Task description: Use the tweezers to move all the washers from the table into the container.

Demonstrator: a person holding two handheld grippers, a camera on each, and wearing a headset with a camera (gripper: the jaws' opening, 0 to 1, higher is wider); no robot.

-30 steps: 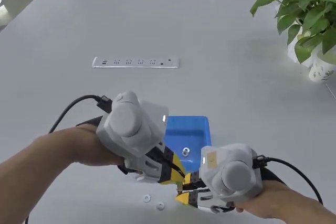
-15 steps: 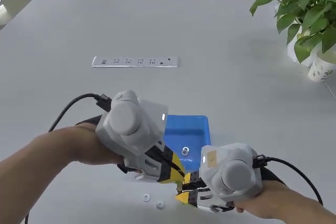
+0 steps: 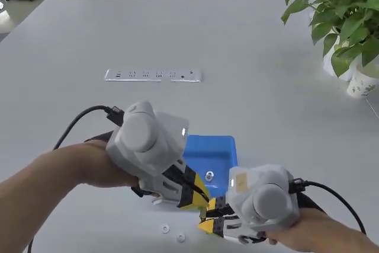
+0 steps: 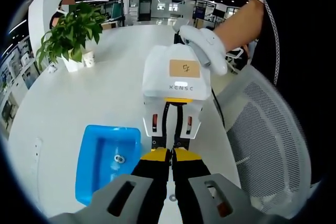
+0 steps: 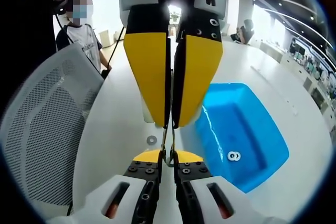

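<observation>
1. left gripper (image 3: 198, 197): jaws closed on the thin metal tweezers (image 5: 167, 142). right gripper (image 3: 207, 222) meets it nose to nose, and its jaws appear pinched on the same tool.
2. judgement: this is a two-handed re-grip to seat the tool straight before picking.
3. blue plastic tray (image 3: 208, 146) lies at 12 o'clock of the jaw tips, close by, so carries should be short. one steel ring washer (image 3: 209, 175) lies inside it.
4. a loose washer (image 3: 164, 227) and a second loose washer (image 3: 180, 238) lie on the white table (image 3: 249, 57), at 8 o'clock of the tips, not yet moved.
</observation>
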